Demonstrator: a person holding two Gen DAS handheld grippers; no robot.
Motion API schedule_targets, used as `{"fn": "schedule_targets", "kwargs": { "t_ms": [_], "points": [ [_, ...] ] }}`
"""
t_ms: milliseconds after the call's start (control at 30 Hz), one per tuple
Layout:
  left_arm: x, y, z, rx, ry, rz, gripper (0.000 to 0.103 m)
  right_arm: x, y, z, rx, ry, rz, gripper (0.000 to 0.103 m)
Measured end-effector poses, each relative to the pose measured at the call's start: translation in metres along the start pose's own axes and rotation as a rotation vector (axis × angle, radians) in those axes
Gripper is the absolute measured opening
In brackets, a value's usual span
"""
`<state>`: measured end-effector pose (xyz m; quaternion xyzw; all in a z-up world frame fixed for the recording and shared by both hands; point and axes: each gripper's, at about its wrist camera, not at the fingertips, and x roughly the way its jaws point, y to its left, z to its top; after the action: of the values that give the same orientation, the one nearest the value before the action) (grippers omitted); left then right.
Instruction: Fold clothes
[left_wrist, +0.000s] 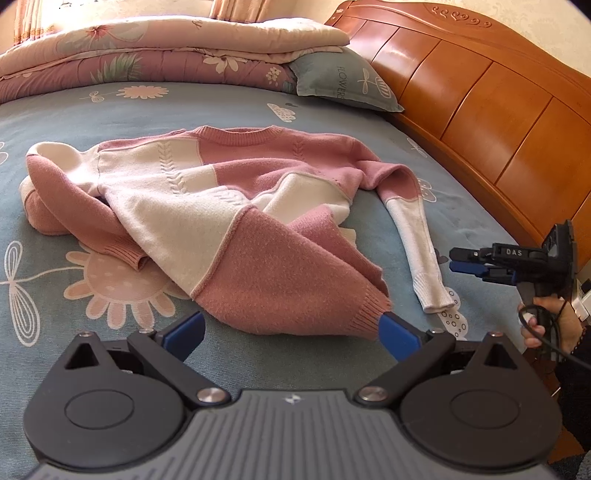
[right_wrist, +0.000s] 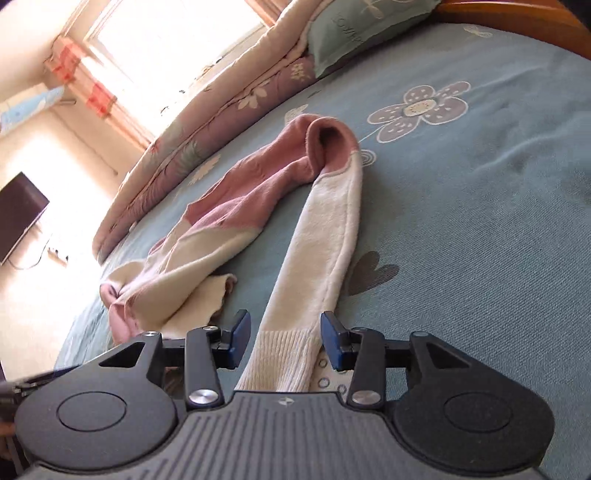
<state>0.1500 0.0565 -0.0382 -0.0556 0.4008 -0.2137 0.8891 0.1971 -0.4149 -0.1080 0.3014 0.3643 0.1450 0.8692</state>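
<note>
Pink-and-cream knitted sweater (left_wrist: 207, 192) rumpled on your blue floral bedsheet (left_wrist: 332, 122), collar toward the quilt, its cream sleeve (right_wrist: 317, 236) running lengthwise toward you, your left gripper (left_wrist: 291, 328) wide open at the hem, your right gripper (right_wrist: 285, 339) open astride the cuff, gripping nothing.

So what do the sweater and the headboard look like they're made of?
The sweater looks like soft knit, maybe wool or acrylic: ribbed cuffs, cable stitches, fuzzy matte surface. The headboard looks like varnished wood: orange-brown grain, glossy panels, carved scrolls.

black grippers (left_wrist: 290, 328), blue pads (left_wrist: 399, 332), ribbed grey housing.
</note>
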Motion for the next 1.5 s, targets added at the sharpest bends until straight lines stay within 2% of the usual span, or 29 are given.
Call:
{"fn": "schedule_targets", "kwargs": {
  "t_ms": [200,300,367,467,500,633,700,767,833,900,933,967,1100,1167,1267,1400,1500],
  "points": [
    [0.005,-0.003,0.000,0.003,0.019,0.004,0.100,0.050,-0.017,0.048,0.017,-0.074,-0.085,0.048],
    [0.011,-0.002,0.001,-0.002,0.027,0.004,0.100,0.068,-0.017,0.065,0.011,-0.082,-0.087,0.044],
    [0.014,-0.002,0.001,-0.003,0.031,0.003,0.100,0.073,-0.010,0.073,-0.015,-0.078,-0.069,0.013],
    [0.018,-0.001,0.000,-0.007,0.038,-0.002,0.100,0.069,0.019,0.076,-0.124,-0.090,-0.033,0.012],
    [0.020,0.000,-0.001,-0.009,0.041,-0.004,0.100,0.070,0.033,0.075,-0.167,-0.082,-0.009,0.013],
    [0.022,0.002,-0.003,-0.017,0.046,-0.009,0.100,0.088,0.075,0.056,-0.300,0.048,0.083,0.016],
    [0.021,0.002,-0.003,-0.018,0.042,-0.012,0.100,0.099,0.091,0.038,-0.358,0.127,0.095,0.018],
    [0.017,0.003,-0.003,-0.017,0.036,-0.012,0.100,0.101,0.101,0.023,-0.406,0.161,0.090,0.018],
    [0.013,0.005,-0.003,-0.018,0.030,-0.007,0.100,0.087,0.100,0.015,-0.389,0.131,0.097,0.018],
    [0.011,0.009,-0.004,-0.024,0.028,0.000,0.100,0.067,0.087,0.017,-0.329,0.061,0.090,0.022],
    [0.011,0.010,-0.004,-0.028,0.028,0.003,0.100,0.056,0.080,0.018,-0.297,0.025,0.086,0.029],
    [0.011,0.012,-0.004,-0.032,0.028,0.007,0.100,0.050,0.071,0.021,-0.268,-0.008,0.053,0.035],
    [0.013,0.013,-0.005,-0.042,0.029,0.003,0.100,0.046,0.023,0.035,-0.086,-0.058,-0.063,0.037],
    [0.016,0.011,-0.005,-0.041,0.034,-0.007,0.100,0.054,0.002,0.036,0.015,-0.042,-0.057,0.037],
    [0.020,0.009,-0.005,-0.037,0.047,-0.010,0.100,0.070,-0.016,0.032,0.117,-0.044,0.008,0.037],
    [0.024,0.008,-0.003,-0.032,0.055,-0.002,0.100,0.092,-0.022,0.039,0.179,-0.067,0.055,0.037],
    [0.025,0.009,-0.002,-0.036,0.048,-0.008,0.100,0.100,-0.017,0.042,0.176,-0.060,0.053,0.037]
  ]
}}
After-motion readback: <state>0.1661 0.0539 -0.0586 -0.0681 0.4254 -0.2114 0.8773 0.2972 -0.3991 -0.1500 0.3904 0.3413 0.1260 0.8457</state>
